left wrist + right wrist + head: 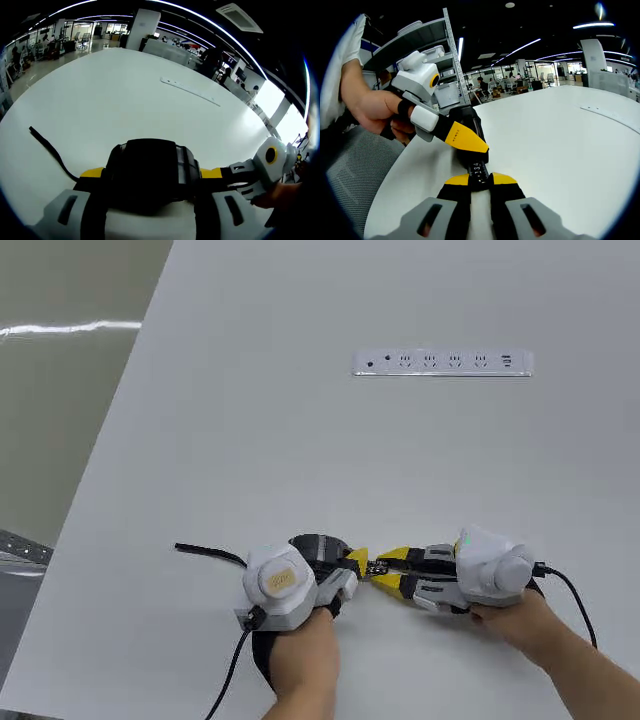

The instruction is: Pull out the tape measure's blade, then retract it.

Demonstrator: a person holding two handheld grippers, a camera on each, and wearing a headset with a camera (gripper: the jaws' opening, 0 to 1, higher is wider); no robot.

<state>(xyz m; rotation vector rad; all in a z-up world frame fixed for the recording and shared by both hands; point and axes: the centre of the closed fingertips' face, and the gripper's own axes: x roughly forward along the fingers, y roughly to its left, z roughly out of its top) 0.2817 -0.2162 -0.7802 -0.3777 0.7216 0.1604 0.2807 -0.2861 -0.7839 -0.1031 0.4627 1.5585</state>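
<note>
The black tape measure sits low on the white table, clamped between the yellow-tipped jaws of my left gripper. Its dark case spans the gap between the left jaws, and a black wrist strap trails off to the left. A short length of numbered blade sticks out of the case. My right gripper is shut on the blade's end, tip to tip with the left gripper. The right gripper lies just right of the case in the head view.
A white power strip lies on the far side of the white table; it appears as a thin bar in the left gripper view. The table's left edge drops to a grey floor. Shelving stands beyond the table.
</note>
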